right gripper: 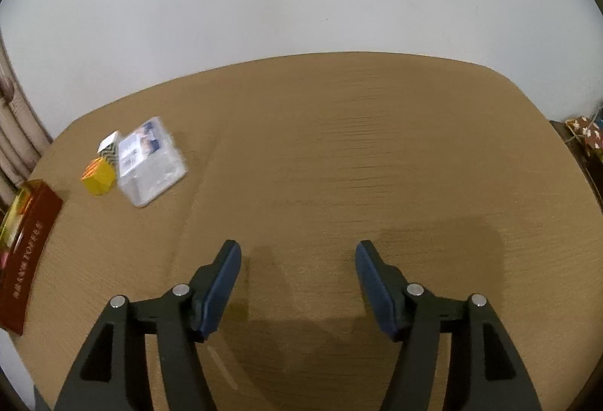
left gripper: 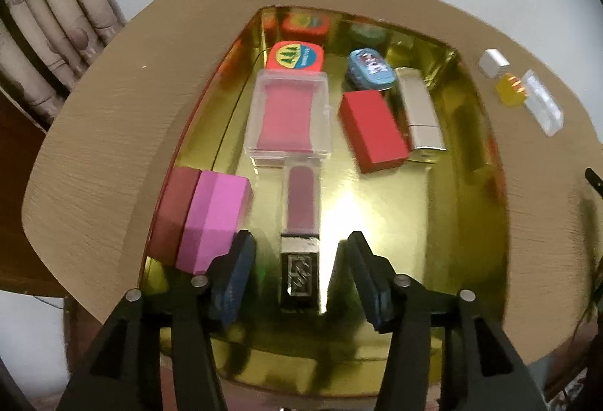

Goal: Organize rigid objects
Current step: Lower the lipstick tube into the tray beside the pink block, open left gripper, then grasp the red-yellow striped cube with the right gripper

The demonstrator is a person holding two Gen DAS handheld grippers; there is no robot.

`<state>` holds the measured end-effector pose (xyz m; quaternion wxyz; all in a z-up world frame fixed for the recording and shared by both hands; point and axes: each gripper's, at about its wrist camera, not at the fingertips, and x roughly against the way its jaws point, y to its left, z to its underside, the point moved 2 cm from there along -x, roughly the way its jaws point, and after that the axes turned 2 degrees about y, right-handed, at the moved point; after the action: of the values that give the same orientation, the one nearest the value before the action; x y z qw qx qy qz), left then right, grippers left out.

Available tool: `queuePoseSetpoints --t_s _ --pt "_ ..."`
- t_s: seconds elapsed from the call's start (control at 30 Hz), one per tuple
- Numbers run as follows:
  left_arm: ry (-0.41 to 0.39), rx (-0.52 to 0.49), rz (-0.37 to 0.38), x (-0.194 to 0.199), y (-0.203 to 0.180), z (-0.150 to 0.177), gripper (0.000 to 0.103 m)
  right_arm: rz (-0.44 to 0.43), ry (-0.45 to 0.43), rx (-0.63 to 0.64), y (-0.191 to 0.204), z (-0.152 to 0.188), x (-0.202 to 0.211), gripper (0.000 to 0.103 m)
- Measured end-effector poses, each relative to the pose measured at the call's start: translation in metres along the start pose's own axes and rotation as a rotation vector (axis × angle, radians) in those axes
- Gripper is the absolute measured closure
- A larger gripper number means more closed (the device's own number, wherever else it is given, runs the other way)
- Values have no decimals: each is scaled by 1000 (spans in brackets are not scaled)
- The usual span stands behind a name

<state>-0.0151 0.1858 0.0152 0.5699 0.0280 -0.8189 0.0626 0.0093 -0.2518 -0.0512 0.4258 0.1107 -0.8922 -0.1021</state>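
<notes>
Grainy wooden table [right gripper: 339,147], glossy gold tray [left gripper: 433,222]

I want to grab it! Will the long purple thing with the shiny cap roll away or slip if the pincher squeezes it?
The purple tube looks flat-sided, so it probably won't roll. Its glossy surface and silver cap may be slippery. It lies between the open left gripper fingers, likely stiff.

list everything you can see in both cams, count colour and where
tray: 1, gold, on the table
table: 1, tan wood
pink block: 1, tray's near left
clear case: 1, pink insert, tray centre
lip gloss tube: 1, mauve with black cap, between the left fingers
red box: 1, tray right
silver box: 1, beside red box
orange tin: 1, tray far end
blue tin: 1, tray far end
yellow box: 1, on table
white box: 1, on table
clear packet: 1, on table
left gripper: open
right gripper: open, empty
</notes>
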Motion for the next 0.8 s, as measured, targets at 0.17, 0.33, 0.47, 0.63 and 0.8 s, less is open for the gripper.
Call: queuePoseSetpoints --t_s 0.17,0.33,0.47,0.63,0.8 --pt "-101 -2 42 36 -6 6 34 -190 22 119 71 -15 20 38" --pt "-186 22 90 72 -6 23 26 -233 69 242 157 -42 10 38" --pt "-263 74 72 89 -2 63 20 -212 128 219 197 -61 -23 38" --pt "-259 140 45 84 9 106 18 -168 163 192 224 -63 -52 38" --pt "-187 158 51 65 19 119 18 -117 187 172 233 -65 -79 38"
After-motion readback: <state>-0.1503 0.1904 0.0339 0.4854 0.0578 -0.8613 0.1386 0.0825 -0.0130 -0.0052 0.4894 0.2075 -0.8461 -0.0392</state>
